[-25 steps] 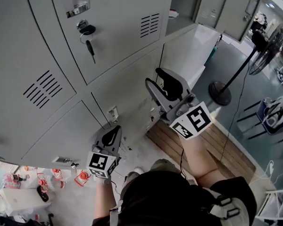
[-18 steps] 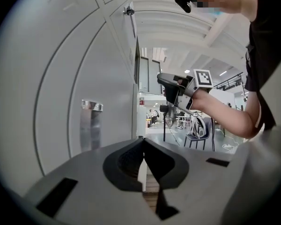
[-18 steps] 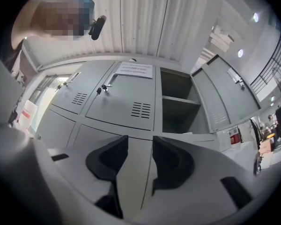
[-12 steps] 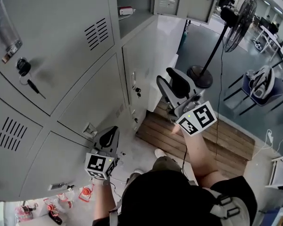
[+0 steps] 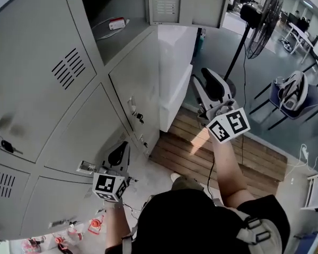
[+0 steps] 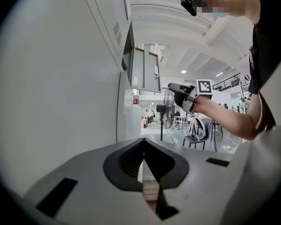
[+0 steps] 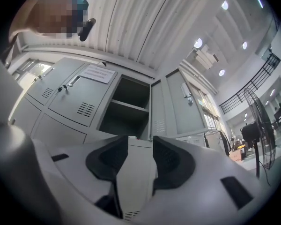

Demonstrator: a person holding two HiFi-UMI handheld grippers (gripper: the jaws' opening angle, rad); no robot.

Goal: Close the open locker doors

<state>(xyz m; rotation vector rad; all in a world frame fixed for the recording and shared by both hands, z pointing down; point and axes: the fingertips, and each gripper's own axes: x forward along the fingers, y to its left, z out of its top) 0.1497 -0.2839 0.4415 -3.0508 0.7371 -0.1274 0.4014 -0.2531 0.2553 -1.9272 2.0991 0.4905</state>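
Note:
A bank of grey lockers (image 5: 58, 89) fills the left of the head view. One upper compartment (image 5: 114, 33) stands open, with a small red and white item (image 5: 116, 23) inside. Its door (image 5: 167, 3) is swung out, with another open door (image 5: 204, 4) beside it. The right gripper view shows the same open compartment (image 7: 126, 107) and door (image 7: 158, 111) ahead. My right gripper (image 5: 202, 75) (image 7: 140, 139) is open and empty, held in mid air right of the lockers and tilted up. My left gripper (image 5: 122, 146) (image 6: 143, 142) is shut and empty, low beside the closed lower doors.
A white cabinet (image 5: 175, 57) stands against the end of the lockers, on a wooden pallet (image 5: 244, 157). A standing fan (image 5: 262, 15) and a chair with a helmet (image 5: 291, 89) are to the right. A key hangs in a lock (image 5: 5, 146) at the left.
Both grippers have travelled right along the lockers, the right one farther and tilting up. The open compartment and its doors have come into the top of the head view.

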